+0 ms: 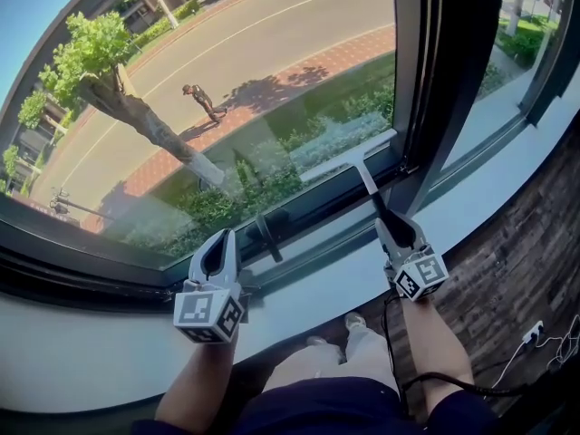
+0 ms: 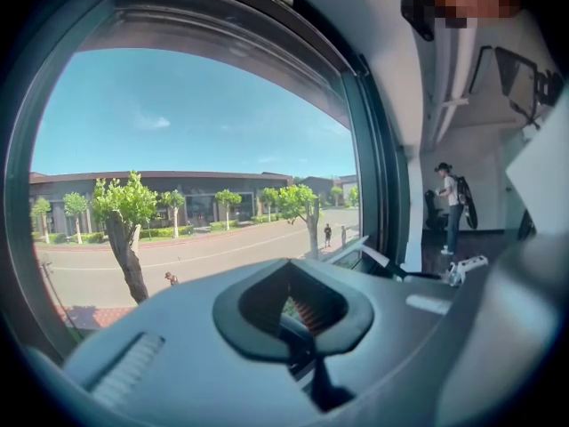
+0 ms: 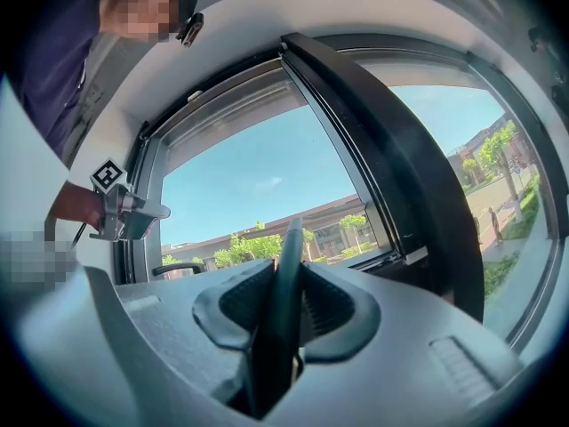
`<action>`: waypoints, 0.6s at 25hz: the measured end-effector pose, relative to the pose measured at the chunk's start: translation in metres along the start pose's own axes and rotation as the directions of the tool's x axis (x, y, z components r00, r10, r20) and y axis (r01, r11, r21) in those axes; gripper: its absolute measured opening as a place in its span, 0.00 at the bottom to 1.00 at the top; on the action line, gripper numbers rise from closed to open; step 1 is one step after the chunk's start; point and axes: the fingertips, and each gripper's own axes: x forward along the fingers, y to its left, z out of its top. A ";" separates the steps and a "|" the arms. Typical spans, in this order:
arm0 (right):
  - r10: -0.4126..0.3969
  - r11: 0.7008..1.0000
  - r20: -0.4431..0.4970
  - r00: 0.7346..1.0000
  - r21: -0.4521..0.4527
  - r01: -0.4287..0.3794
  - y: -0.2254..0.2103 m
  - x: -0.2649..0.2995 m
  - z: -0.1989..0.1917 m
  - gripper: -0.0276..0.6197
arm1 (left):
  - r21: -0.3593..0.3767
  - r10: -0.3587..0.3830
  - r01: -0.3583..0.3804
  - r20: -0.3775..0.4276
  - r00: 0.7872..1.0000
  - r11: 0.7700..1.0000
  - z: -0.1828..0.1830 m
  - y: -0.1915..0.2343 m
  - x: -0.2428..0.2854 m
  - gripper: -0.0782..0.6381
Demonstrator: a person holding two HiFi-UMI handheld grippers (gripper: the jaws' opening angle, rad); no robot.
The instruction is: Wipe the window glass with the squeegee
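The squeegee (image 1: 350, 158) rests its pale blade low on the window glass (image 1: 227, 80), just above the bottom frame. Its dark handle runs down into my right gripper (image 1: 388, 224), which is shut on it. In the right gripper view the handle (image 3: 289, 247) stands upright between the pads of the right gripper (image 3: 286, 285). My left gripper (image 1: 217, 241) hovers over the sill, just left of a black window handle (image 1: 269, 236). In its own view the left gripper (image 2: 292, 272) has its jaws closed together, with nothing held.
A thick black mullion (image 1: 444, 80) borders the pane on the right. A white sill (image 1: 91, 352) runs below the frame. A person (image 2: 449, 207) stands farther back in the room. A cable and wall socket (image 1: 535, 333) lie by the wooden floor.
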 end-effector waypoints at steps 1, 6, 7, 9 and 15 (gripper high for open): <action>0.003 1.000 -0.001 1.000 0.001 -0.003 -0.001 0.000 -0.002 0.20 | 0.001 0.007 -0.007 -0.006 1.000 1.000 -0.002 0.001 -0.001 0.12; 0.003 1.000 -0.026 1.000 0.009 -0.002 -0.007 -0.002 -0.016 0.20 | -0.004 0.017 -0.017 0.012 1.000 1.000 0.002 -0.001 0.001 0.12; 0.000 1.000 -0.036 0.999 0.011 0.000 -0.008 -0.004 -0.019 0.20 | -0.004 0.015 -0.015 0.013 1.000 1.000 0.003 -0.002 0.001 0.12; -0.005 1.000 -0.059 0.998 0.016 0.006 -0.010 -0.006 -0.028 0.20 | 0.000 0.013 -0.013 0.013 1.000 1.000 0.004 -0.004 0.000 0.12; -0.035 0.997 -0.151 0.988 0.058 0.044 -0.015 -0.006 -0.051 0.20 | -0.005 0.020 -0.020 0.014 1.000 1.000 0.007 -0.001 0.003 0.12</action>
